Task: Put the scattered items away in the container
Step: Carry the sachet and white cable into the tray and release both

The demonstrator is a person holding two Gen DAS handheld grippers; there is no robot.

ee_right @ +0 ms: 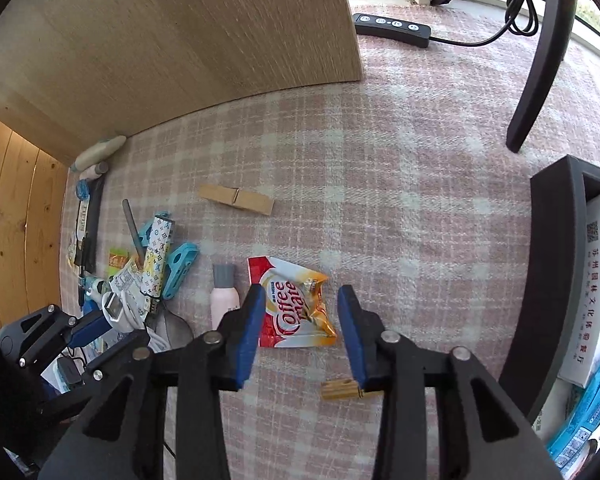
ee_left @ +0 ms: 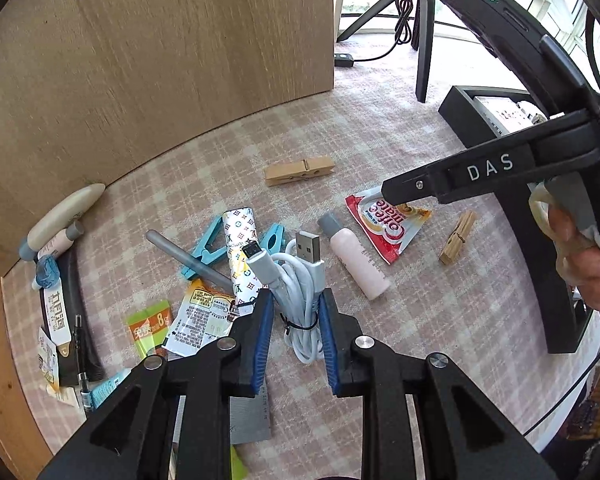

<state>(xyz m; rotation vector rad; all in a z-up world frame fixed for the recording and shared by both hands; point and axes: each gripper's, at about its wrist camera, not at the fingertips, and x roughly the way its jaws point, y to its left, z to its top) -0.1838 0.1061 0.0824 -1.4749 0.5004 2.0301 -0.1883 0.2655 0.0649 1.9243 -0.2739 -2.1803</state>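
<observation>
Worktop, pink plaid cloth, wooden panel upright at 11 o'clock.

Left view, left to right:
- Clutter at 9 o'clock: cream tube, black strip, pen, sachets.
- Patterned tube, long axis 12 to 6, over a blue clip and grey pen.
- Left tongs, narrow gap, blue pads either side of a coiled white USB cable; plugs point to 12. Whether the pads press the coil cannot be told.
- Wooden clothespin, lying 9 to 3, at 12 o'clock.
- Pink bottle, grey cap to 11.
- Coffee-mate sachet.
- Second clothespin, axis 1 to 7.
- Black container at 2 o'clock, box and packets inside.

Right view:
- Right tongs, wide apart, holding nothing, above the sachet; second clothespin beneath the right finger.
</observation>
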